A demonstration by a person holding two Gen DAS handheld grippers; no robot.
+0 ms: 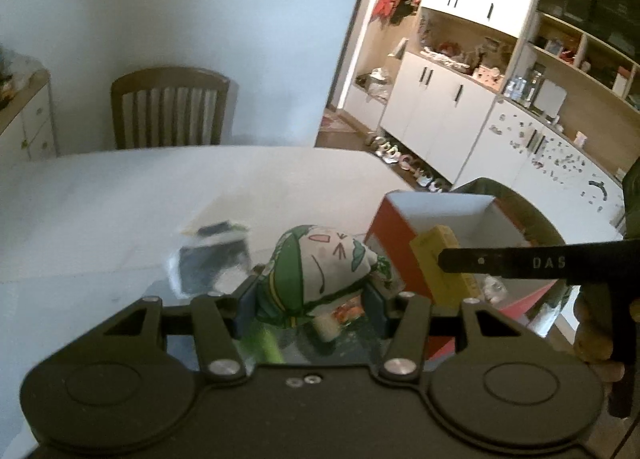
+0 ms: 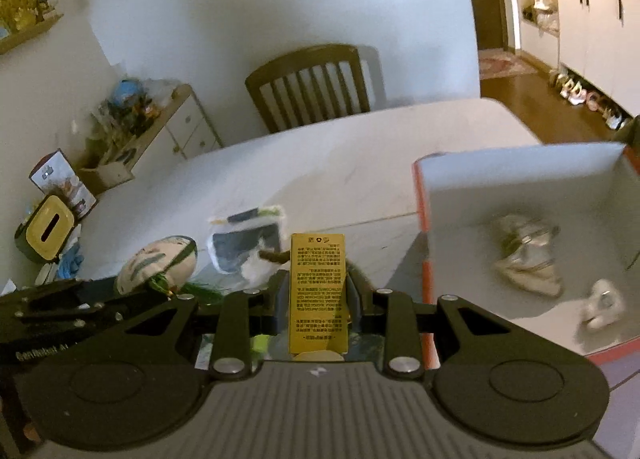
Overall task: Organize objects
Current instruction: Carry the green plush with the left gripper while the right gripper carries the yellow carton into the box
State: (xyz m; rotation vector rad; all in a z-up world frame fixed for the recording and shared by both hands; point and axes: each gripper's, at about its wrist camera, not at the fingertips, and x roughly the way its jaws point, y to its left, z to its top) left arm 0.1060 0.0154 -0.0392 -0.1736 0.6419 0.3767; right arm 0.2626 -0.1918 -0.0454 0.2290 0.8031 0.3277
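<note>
The left gripper (image 1: 312, 295) tilts downward over the table, its blue pads clamped on either side of a green-and-white stuffed pouch (image 1: 320, 271), which is held above the tabletop. The right gripper (image 2: 316, 291) also angles down, its jaws pinched on a slim yellow box (image 2: 318, 291) standing upright between them; the box's lower end is hidden behind the gripper body. Beneath both tools lie blurred items, possibly green packaging, too smeared to name. Just beyond sits a clear packet (image 2: 250, 247) with dark contents on the white table (image 1: 160, 187). To the right stands an open orange-sided box (image 2: 520, 187) holding pale crumpled things, blurred by motion. Farther off, a wooden chair (image 1: 170, 111) stands against the wall.
</note>
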